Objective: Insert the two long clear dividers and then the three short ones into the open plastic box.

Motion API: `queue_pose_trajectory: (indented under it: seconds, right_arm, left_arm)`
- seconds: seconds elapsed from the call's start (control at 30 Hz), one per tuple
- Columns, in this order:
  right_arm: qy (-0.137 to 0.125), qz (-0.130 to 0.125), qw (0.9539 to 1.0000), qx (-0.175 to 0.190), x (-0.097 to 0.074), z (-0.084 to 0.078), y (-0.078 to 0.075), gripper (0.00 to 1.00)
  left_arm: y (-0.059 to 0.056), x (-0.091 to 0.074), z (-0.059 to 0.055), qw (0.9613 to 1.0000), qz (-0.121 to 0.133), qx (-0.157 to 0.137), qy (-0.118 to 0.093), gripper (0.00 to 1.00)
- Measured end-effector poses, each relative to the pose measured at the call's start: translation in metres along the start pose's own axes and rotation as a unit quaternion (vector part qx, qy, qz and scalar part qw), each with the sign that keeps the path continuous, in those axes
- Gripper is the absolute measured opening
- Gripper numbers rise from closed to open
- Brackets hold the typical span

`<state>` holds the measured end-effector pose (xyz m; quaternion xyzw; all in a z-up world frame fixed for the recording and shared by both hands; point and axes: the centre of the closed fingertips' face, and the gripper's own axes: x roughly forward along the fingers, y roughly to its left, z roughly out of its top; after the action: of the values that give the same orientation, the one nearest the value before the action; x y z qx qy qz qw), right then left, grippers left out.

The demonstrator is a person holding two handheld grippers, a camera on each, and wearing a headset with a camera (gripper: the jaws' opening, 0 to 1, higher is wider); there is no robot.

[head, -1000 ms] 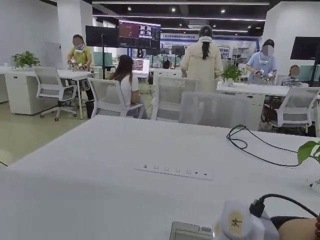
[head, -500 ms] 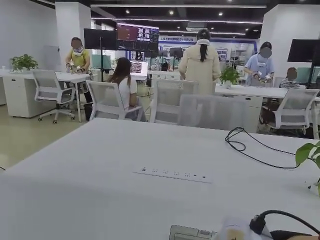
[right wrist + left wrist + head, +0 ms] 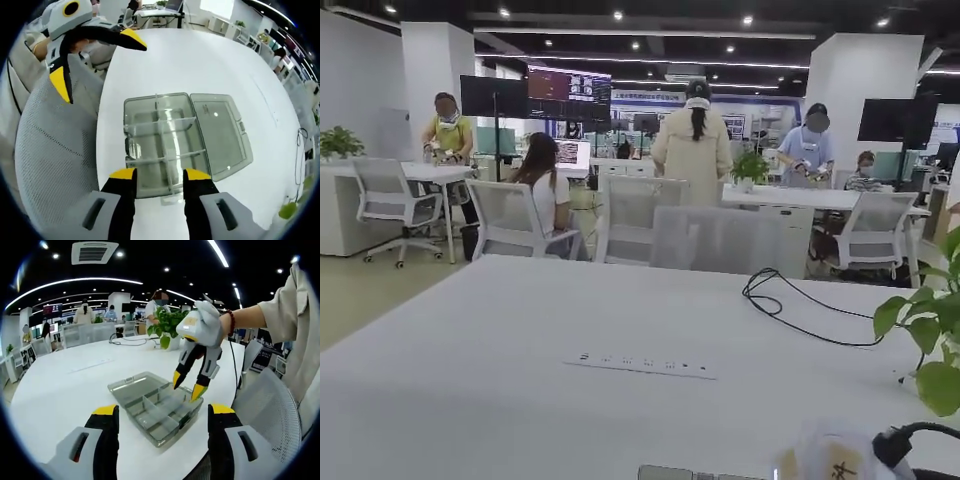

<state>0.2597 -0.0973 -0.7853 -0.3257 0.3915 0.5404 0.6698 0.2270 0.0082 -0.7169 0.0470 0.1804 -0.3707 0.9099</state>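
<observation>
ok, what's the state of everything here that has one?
Clear rectangular plastic box: open, flat on the white table.
Clear flat lid: swung fully back, lying beside the base.
Clear plastic dividers: standing inside the box, splitting it into compartments; count unclear.
Left yellow-tipped tongs: open, empty.
Right yellow-tipped tongs: open, empty, over the box.

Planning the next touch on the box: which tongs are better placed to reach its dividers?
Right, probably. The right tongs hang open directly above the box, tips pointing down at the dividers; the left tongs, also open, are held back over a chair.
</observation>
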Motion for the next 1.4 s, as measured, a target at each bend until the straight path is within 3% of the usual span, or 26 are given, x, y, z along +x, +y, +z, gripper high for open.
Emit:
queue_pose_trajectory:
  seconds: [0.07, 0.13, 0.2, 0.23, 0.33, 0.47, 0.5, 0.53, 0.57, 0.67, 0.77, 0.83, 1.07, 1.27, 1.4]
  right_arm:
    - [-0.027, -0.017, 0.9989, 0.036, -0.012, 0.001, 0.003, 0.46]
    - [-0.048, -0.028, 0.9972, 0.049, -0.019, 0.003, 0.005, 0.54]
    - [-0.08, -0.056, 0.9911, 0.091, -0.033, 0.002, 0.008, 0.59]
    - [-0.088, -0.057, 0.9899, 0.095, -0.036, 0.001, 0.011, 0.61]
    - [-0.119, -0.093, 0.9815, 0.118, -0.05, -0.004, 0.014, 0.68]
    - [-0.162, -0.132, 0.9654, 0.157, -0.067, -0.009, 0.015, 0.79]
    - [-0.172, -0.138, 0.9618, 0.162, -0.071, -0.009, 0.017, 0.8]
    - [-0.178, -0.141, 0.96, 0.164, -0.073, -0.01, 0.018, 0.81]
    - [-0.189, -0.146, 0.9547, 0.177, -0.076, -0.009, 0.02, 0.82]
    - [-0.217, -0.153, 0.9458, 0.187, -0.083, -0.005, 0.022, 0.88]
    - [-0.248, -0.162, 0.9334, 0.202, -0.09, 0.0, 0.027, 0.98]
    - [-0.256, -0.165, 0.9308, 0.202, -0.091, 0.002, 0.03, 1.0]
    - [-0.278, -0.171, 0.9198, 0.218, -0.092, 0.0, 0.032, 1.0]
    - [-0.269, -0.179, 0.9241, 0.204, -0.085, -0.001, 0.034, 1.0]
    - [-0.269, -0.183, 0.9221, 0.209, -0.084, -0.001, 0.031, 1.0]
  left_arm:
    - [0.005, -0.008, -0.002, 0.9999, 0.01, 0.004, 0.014, 0.73]
    - [0.007, -0.012, -0.003, 0.9997, 0.015, 0.004, 0.017, 0.74]
    - [0.012, -0.021, -0.006, 0.9992, 0.028, 0.001, 0.03, 0.74]
    - [0.014, -0.025, -0.007, 0.9989, 0.032, 0.0, 0.033, 0.74]
    - [0.017, -0.035, -0.009, 0.9983, 0.044, -0.005, 0.037, 0.74]
    - [0.019, -0.047, -0.005, 0.9978, 0.059, -0.007, 0.029, 0.75]
    - [0.021, -0.05, -0.001, 0.9976, 0.066, -0.012, 0.017, 0.75]
    - [0.022, -0.051, 0.002, 0.9975, 0.069, -0.015, 0.006, 0.75]
    - [0.023, -0.054, 0.004, 0.9973, 0.071, -0.02, 0.0, 0.76]
    - [0.026, -0.06, 0.005, 0.9967, 0.078, -0.02, -0.004, 0.79]
    - [0.028, -0.066, 0.005, 0.9957, 0.088, -0.028, -0.012, 0.82]
    - [0.032, -0.068, 0.003, 0.9952, 0.091, -0.033, -0.013, 0.86]
    - [0.026, -0.069, -0.002, 0.9945, 0.096, -0.041, -0.006, 0.97]
    - [0.031, -0.069, -0.006, 0.9936, 0.104, -0.045, 0.0, 1.0]
    - [0.032, -0.07, -0.007, 0.9928, 0.109, -0.048, 0.002, 1.0]
